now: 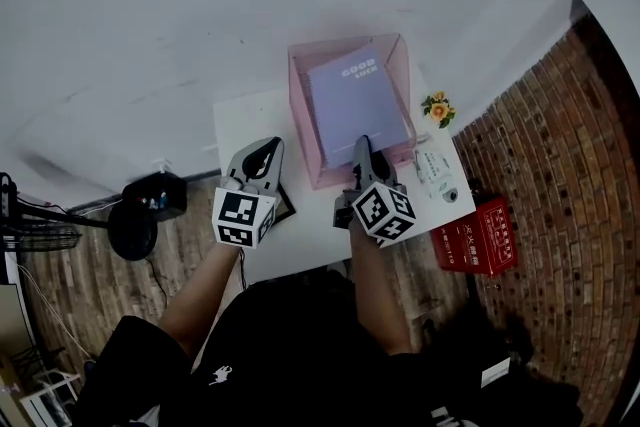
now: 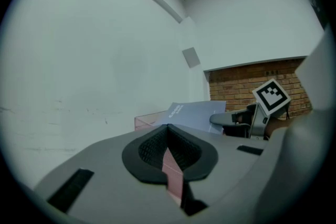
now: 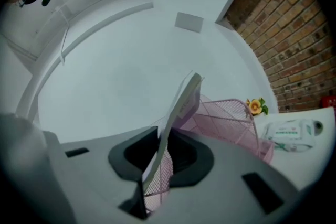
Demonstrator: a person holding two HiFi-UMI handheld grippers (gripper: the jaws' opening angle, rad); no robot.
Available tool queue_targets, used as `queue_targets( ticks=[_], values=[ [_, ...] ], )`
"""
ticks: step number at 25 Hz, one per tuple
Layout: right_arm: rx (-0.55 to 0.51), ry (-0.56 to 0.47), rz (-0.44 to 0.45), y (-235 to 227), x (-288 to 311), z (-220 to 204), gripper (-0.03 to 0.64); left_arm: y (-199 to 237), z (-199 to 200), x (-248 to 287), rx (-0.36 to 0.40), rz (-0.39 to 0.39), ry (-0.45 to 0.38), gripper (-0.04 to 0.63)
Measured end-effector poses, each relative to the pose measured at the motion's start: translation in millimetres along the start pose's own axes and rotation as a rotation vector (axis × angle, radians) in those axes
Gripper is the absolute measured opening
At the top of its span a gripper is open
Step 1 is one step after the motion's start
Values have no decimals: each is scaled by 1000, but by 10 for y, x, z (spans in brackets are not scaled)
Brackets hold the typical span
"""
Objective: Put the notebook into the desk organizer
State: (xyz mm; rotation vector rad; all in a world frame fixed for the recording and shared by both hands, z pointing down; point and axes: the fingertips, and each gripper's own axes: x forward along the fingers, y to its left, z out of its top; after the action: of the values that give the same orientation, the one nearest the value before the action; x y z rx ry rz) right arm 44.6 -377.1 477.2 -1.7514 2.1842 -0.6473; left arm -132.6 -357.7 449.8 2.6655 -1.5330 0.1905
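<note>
One pale lavender notebook (image 1: 358, 105) with white lettering on its cover was seen lying tilted inside one pink mesh organizer (image 1: 298, 115) on the white desk (image 1: 250, 120). Two tools were counted. The right tool (image 1: 362, 143) was held released, with the notebook's edge and the mesh wall between its parted jaws. The left tool (image 1: 268, 147) was kept clenched just beside the organizer. One red box (image 1: 477, 235) was seen below the desk.

The white worktop (image 1: 305, 230) is carrying a pink mesh organizer (image 1: 298, 110), which is standing at its far edge. Right of the organizer, a small yellow flower sprig (image 1: 437, 108) is sitting, and a white packet (image 1: 436, 173) is lying just nearer.
</note>
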Motion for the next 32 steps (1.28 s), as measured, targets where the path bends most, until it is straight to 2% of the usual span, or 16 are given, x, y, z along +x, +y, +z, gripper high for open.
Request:
queue_targets(
  ticks=[6, 14, 17, 22, 23, 24, 25, 29, 32],
  values=[
    [77, 45, -34, -139, -1, -65, 63, -53, 1, -9, -8, -18, -8, 3],
    [48, 108, -62, -233, -20, -101, 84, -113, -18, -30, -22, -41, -4, 3],
    [36, 133, -55, -256, -11, -107, 91, -195, -36, 8, 13, -60, 9, 3],
    [68, 165, -39, -308, -7, -118, 98, -560, -82, 158, 140, -167, 55, 5],
    [77, 173, -34, -317, -9, -124, 100, -665, -89, 193, 161, -205, 68, 61],
    [83, 181, -30, -325, -12, -129, 103, -773, -101, 230, 188, -242, 84, 145],
    [89, 188, -25, -334, -14, -133, 104, -876, -118, 267, 230, -273, 101, 177],
    [113, 216, 1, -356, -6, -125, 114, -1241, -207, 410, 509, -342, 188, 218],
    [142, 236, 38, -356, 9, -119, 126, -1433, -289, 524, 696, -362, 254, 224]
  ],
)
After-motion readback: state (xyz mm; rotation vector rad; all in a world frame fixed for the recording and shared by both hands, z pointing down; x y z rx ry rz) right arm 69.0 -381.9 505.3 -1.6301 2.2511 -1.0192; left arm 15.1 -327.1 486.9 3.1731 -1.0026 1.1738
